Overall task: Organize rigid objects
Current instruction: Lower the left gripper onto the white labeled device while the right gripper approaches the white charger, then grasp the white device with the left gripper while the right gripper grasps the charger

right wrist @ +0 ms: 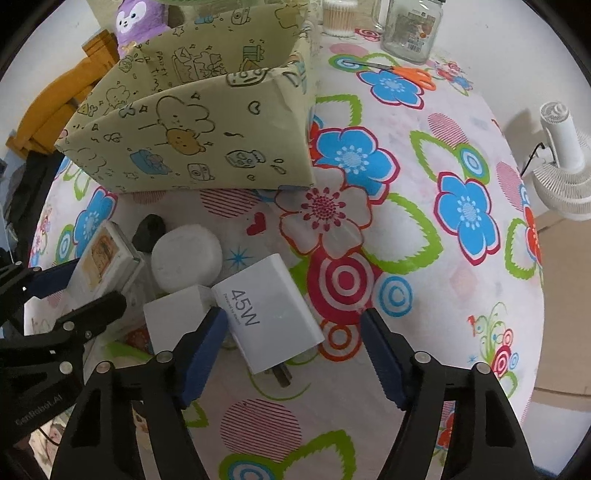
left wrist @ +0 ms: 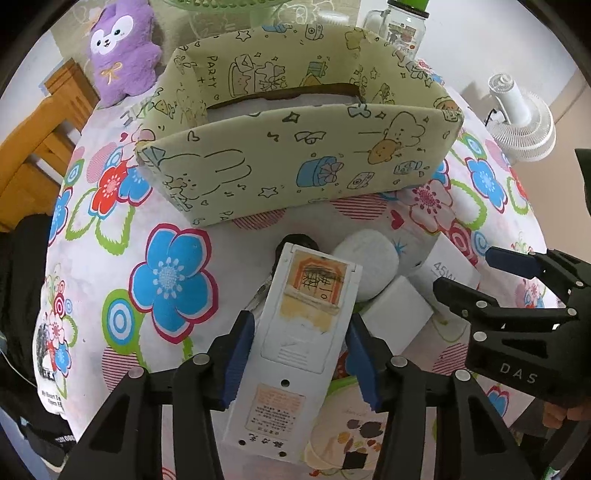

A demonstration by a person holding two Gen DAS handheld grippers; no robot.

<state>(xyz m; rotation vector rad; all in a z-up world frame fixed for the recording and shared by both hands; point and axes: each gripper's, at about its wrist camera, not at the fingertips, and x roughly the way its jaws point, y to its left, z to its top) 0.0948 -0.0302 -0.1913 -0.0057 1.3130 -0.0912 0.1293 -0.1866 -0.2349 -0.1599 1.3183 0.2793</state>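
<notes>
- Left gripper [left wrist: 301,360]: blue pads pressed against both long sides of a white remote control [left wrist: 295,350], jaws nearly together and clamped on it, pointing steeply down at the flowered tablecloth [left wrist: 173,280].
- Right gripper [right wrist: 295,354]: jaws partly apart, astride a white 45W charger [right wrist: 267,314]; left pad touching or just beside the charger's edge, right pad clear of it; nothing clamped.
- Remote control: back side up, worn yellowed sticker with scribbles near its far end, printed label near the close end.
- Clustered just beyond the remote: a small black object [left wrist: 299,242], a round white puck-shaped item [left wrist: 365,264], a white cube-shaped block [left wrist: 397,314] touching the charger's side.
- Charger: lying flat, metal prongs toward the camera, printed face up.
- Pale green cartoon-printed storage box [left wrist: 295,147]: open top, standing toward the far edge of the table, well apart from the cluster; inside, only a pale floor seen.
- Purple plush toy [left wrist: 122,51] behind the box's far left corner.
- Glass jar [right wrist: 412,27] near the far edge, orange-handled scissors [right wrist: 406,75] just in front of it.
- White fan [right wrist: 565,162] off the table's right edge, on the floor.
- Wooden furniture [left wrist: 37,140] beyond the left edge.
</notes>
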